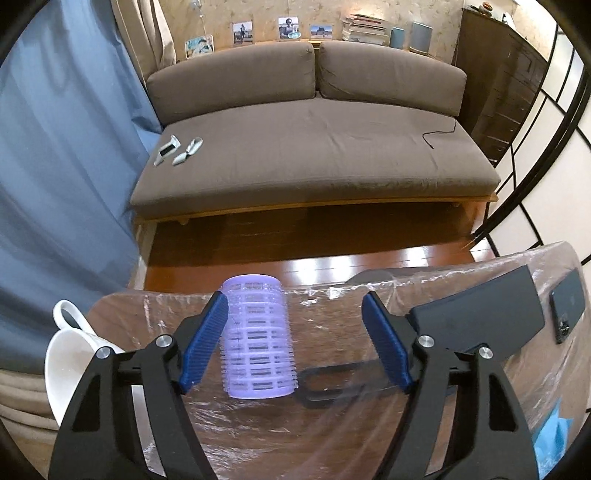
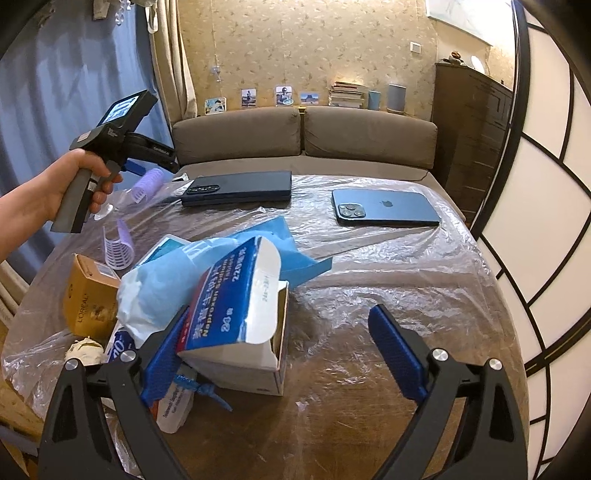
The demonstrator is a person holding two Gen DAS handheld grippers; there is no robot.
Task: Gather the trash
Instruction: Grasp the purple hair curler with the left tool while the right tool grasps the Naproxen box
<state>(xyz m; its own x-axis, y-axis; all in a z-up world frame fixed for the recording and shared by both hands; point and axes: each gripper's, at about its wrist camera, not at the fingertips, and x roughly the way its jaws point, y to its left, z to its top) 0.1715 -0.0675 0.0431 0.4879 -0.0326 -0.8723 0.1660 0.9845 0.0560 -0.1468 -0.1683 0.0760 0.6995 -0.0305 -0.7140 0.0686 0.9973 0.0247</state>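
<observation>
Both wrist views look low across the plastic-covered table toward the sofa.

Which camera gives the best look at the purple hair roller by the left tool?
The left wrist view: the hair roller fills the middle, upright beside the left tool. The right wrist view shows the hair roller small, distant and partly hidden.

Brown sofa with two back cushions against a floral beige wall, photos and books on the ledge behind it. Blue curtain left, dark dresser right, glossy wood floor.
</observation>
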